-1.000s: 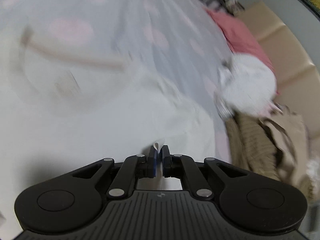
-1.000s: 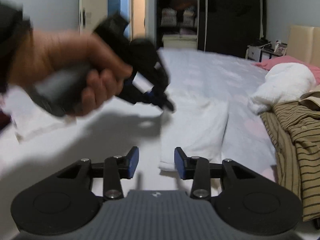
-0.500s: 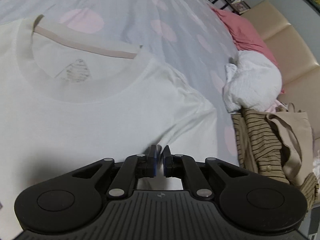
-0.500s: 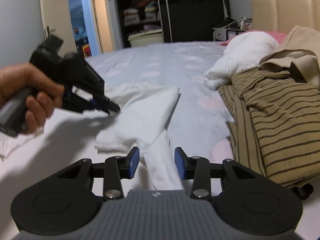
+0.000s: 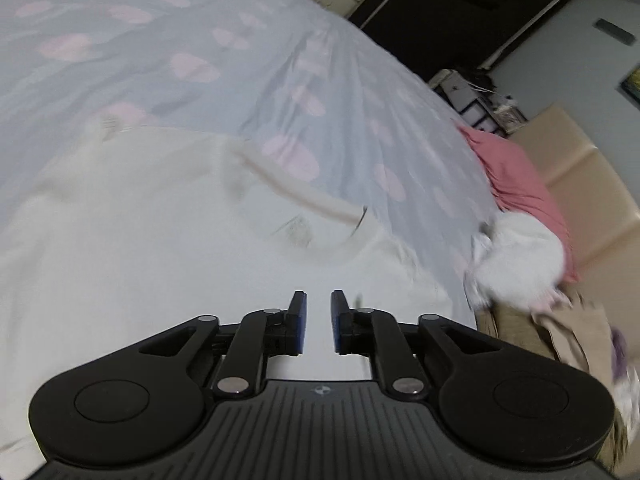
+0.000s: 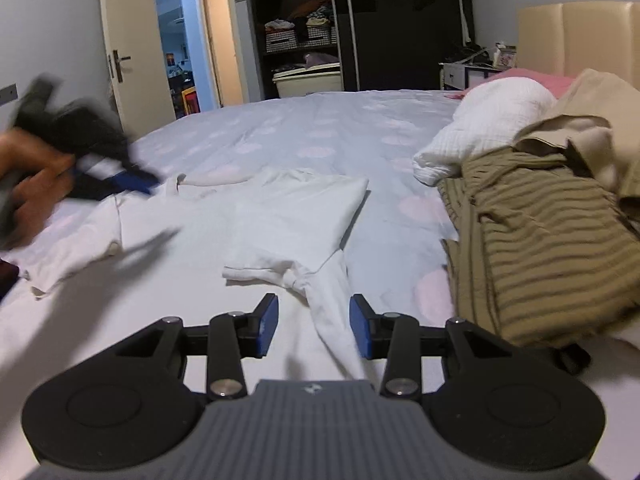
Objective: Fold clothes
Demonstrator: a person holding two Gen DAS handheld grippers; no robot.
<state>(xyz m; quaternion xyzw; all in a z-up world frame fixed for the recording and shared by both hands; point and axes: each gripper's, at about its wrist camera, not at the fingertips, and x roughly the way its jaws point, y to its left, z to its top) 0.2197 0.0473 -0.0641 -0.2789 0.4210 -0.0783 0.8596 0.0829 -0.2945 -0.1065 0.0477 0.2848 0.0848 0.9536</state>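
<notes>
Two views logged. Left wrist view: left tool (image 5: pixel 318 322) is over the white T-shirt (image 5: pixel 160 248), which lies flat on the bed (image 5: pixel 200 40) (pale blue cover, pink dots). Its jaws have just been opening; a narrow gap now separates the blue pads and no cloth is pinched between them. The shirt's neckline (image 5: pixel 304 200) faces the far side of the bed. Frame is motion-blurred. To the right, a white bundle (image 5: pixel 520 256) rests against a pink pillow (image 5: pixel 516 176).

Right wrist view: right tool (image 6: pixel 313 326) stands spread, its pads not pressing anything; a folded-in sleeve of the T-shirt (image 6: pixel 296 216) runs between them. The shirt's right side is folded over the body. At far left, a hand (image 6: pixel 28 184) carries the left tool (image 6: pixel 136 178), blurred, above the shirt's left part. An olive striped garment (image 6: pixel 532 248) lies at right, beside the white bundle (image 6: pixel 480 128).
</notes>
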